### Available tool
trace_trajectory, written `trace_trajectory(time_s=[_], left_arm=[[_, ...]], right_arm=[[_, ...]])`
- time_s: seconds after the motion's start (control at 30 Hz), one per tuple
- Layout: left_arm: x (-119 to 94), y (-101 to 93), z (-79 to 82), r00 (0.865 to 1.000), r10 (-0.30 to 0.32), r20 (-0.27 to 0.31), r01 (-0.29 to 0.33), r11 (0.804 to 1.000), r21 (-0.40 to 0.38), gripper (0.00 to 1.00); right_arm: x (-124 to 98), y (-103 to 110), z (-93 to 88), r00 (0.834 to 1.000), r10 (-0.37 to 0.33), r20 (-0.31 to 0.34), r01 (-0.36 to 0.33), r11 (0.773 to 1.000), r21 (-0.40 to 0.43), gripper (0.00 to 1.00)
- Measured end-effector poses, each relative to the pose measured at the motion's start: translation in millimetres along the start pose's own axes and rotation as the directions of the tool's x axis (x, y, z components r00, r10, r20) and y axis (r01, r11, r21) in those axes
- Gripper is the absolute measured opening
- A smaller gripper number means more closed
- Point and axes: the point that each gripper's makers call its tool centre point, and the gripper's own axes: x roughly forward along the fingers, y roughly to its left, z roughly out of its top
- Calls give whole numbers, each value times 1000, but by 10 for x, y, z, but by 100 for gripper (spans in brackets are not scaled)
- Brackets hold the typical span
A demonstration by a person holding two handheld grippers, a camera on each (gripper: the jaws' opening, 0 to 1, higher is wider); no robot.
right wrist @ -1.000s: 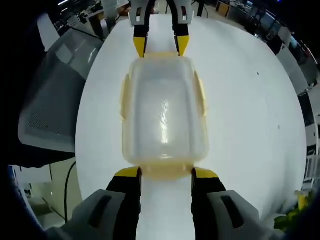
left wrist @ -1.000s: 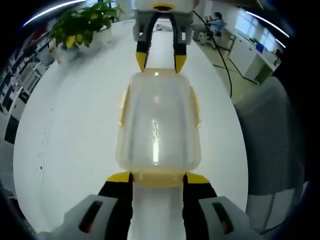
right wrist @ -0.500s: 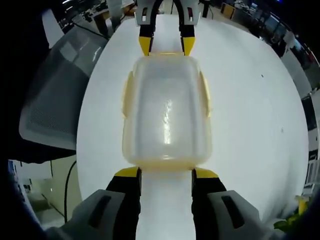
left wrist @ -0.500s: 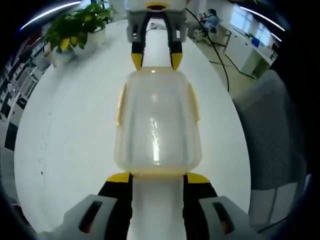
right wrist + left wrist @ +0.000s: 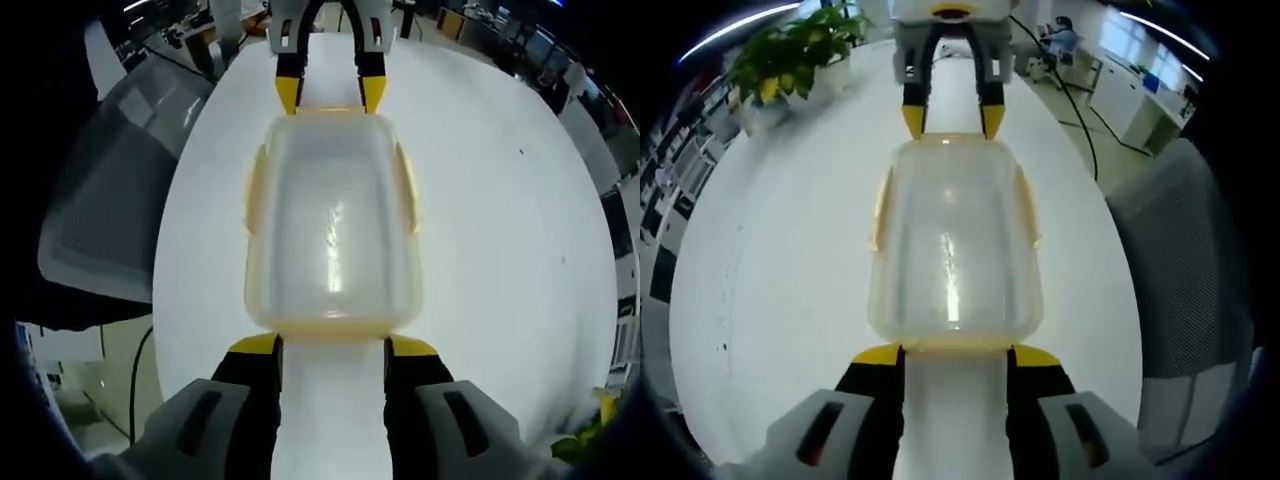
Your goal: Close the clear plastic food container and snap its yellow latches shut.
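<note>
The clear plastic container sits lid-on on the white table, lengthwise between my two grippers. Yellow latches lie along its long sides. My left gripper is open, its yellow-tipped jaws against the near end, either side of the end latch. In this view the right gripper stands open at the far end. From the right gripper view, the container has my right gripper open at its near end latch and the left gripper open at the far end.
A potted plant stands on the table's far left. A grey mesh chair is beside the table edge, seen also as the chair. A black cable runs off the table. Office desks and a seated person lie beyond.
Both views have shifted slightly. The yellow end latch between each gripper's jaws shows as a thinner strip than a second ago. Nothing differs over the last half second.
</note>
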Motion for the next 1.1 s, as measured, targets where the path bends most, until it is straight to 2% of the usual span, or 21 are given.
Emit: trace_trajectory(time_s=[0.23, 0.53, 0.63, 0.67, 0.73, 0.8, 1.0, 1.1], left_arm=[[-6, 6, -16, 1000, 1, -5, -1, 1000, 12, 34], [-32, 26, -29, 1000, 16, 10, -16, 1000, -20, 34], [-43, 12, -51, 1000, 21, 10, -21, 999, -24, 35], [-44, 14, -57, 1000, 23, 13, -23, 999, -30, 35], [-52, 7, -81, 1000, 22, 20, -21, 998, -54, 35], [-66, 2, -106, 999, 25, 24, -23, 997, -70, 35], [-165, 32, -95, 994, 48, 94, -31, 985, -171, 34], [-194, 24, -49, 987, 61, 148, -25, 972, -235, 34]], right_arm=[[-13, 7, -3, 1000, -1, -3, 1, 1000, -12, 37], [-53, 9, -31, 1000, -2, 31, -1, 996, 89, 35], [-85, -47, -17, 997, -38, 66, 28, 989, 145, 41], [-111, -35, -32, 997, -29, 67, 18, 988, 152, 40], [-139, 16, 12, 994, -6, 112, -18, 977, 210, 35], [-163, -12, 12, 992, -19, 125, -9, 975, 222, 35], [-181, 25, -9, 989, -36, 141, -3, 964, 266, 36], [-197, 51, 41, 981, -37, 190, -24, 950, 311, 35]])
